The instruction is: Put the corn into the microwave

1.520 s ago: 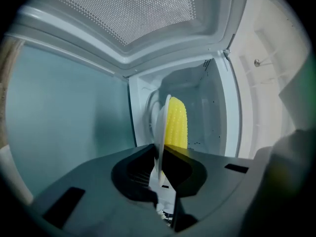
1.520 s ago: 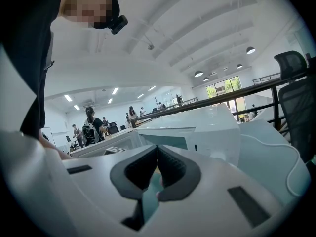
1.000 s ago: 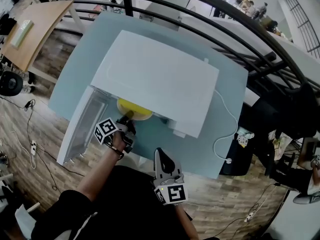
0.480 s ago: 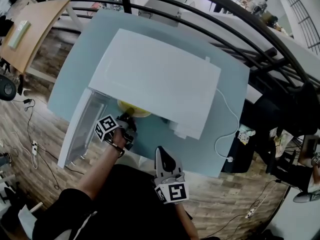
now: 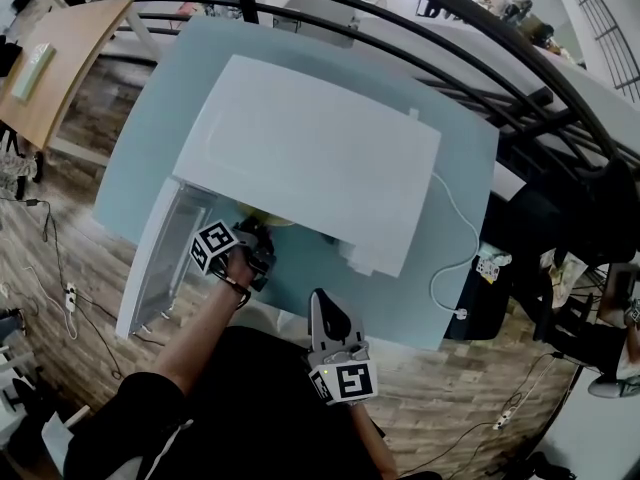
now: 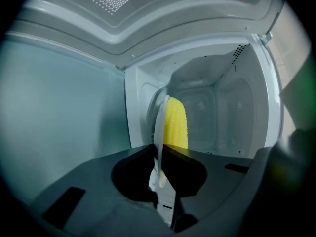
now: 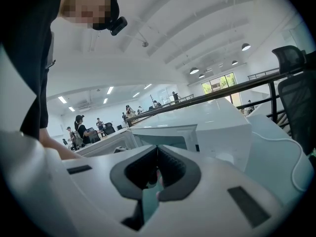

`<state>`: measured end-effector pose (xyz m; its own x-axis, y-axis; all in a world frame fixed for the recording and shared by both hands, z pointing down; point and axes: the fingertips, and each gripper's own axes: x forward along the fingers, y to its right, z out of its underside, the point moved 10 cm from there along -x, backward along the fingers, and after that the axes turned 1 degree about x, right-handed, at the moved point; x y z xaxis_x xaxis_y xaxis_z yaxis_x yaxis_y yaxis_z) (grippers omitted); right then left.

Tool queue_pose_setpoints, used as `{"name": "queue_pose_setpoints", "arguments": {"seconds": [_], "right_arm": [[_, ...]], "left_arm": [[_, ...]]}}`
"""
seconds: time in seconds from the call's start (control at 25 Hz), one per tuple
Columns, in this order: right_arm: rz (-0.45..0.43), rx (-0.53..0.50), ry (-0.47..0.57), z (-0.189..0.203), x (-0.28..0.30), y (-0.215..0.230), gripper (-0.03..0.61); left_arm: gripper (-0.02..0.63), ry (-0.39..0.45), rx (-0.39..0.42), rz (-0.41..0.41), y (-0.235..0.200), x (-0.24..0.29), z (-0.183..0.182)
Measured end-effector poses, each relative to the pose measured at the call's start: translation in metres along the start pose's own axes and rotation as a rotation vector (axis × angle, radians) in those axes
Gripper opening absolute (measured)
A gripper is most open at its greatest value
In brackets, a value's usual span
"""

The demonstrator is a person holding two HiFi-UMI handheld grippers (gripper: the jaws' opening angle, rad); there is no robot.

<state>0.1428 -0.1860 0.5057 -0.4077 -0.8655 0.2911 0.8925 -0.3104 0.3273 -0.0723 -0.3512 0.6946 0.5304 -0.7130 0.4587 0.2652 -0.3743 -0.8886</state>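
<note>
The white microwave (image 5: 310,148) stands on the blue-green table (image 5: 160,98) with its door (image 5: 160,258) swung open to the left. My left gripper (image 5: 255,230) reaches into the opening, shut on the rim of a plate (image 6: 159,132) seen edge-on. A yellow corn cob (image 6: 175,125) lies on that plate, inside the white cavity (image 6: 217,112). In the head view only a sliver of the plate (image 5: 262,218) shows under the microwave's top edge. My right gripper (image 5: 320,303) hangs back near the table's front edge, shut with nothing in it.
A white power cable (image 5: 455,258) loops over the table right of the microwave. A black railing (image 5: 450,28) runs behind the table. The open door (image 6: 59,98) fills the left of the left gripper view. Wooden floor lies below the table.
My left gripper has carried the plate with the corn further into the microwave, so much less yellow shows in the head view. The right gripper has stayed put.
</note>
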Motion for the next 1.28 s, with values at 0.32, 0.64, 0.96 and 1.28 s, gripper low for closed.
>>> {"name": "queue_pose_setpoints", "arguments": {"seconds": [0.32, 0.64, 0.96, 1.28], "right_arm": [[-0.007, 0.0, -0.009, 0.002, 0.004, -0.001, 0.009], [-0.01, -0.002, -0.011, 0.003, 0.003, 0.0, 0.009], [-0.025, -0.012, -0.002, 0.004, -0.001, -0.004, 0.009], [-0.038, -0.018, -0.008, 0.009, -0.006, -0.007, 0.009]], "left_arm": [[0.029, 0.009, 0.031, -0.023, -0.002, 0.009, 0.0], [0.031, 0.001, 0.084, -0.018, 0.0, 0.011, 0.0], [0.076, -0.02, 0.188, -0.018, 0.004, 0.009, 0.002], [0.123, -0.027, 0.249, -0.026, 0.005, 0.001, 0.002]]}}
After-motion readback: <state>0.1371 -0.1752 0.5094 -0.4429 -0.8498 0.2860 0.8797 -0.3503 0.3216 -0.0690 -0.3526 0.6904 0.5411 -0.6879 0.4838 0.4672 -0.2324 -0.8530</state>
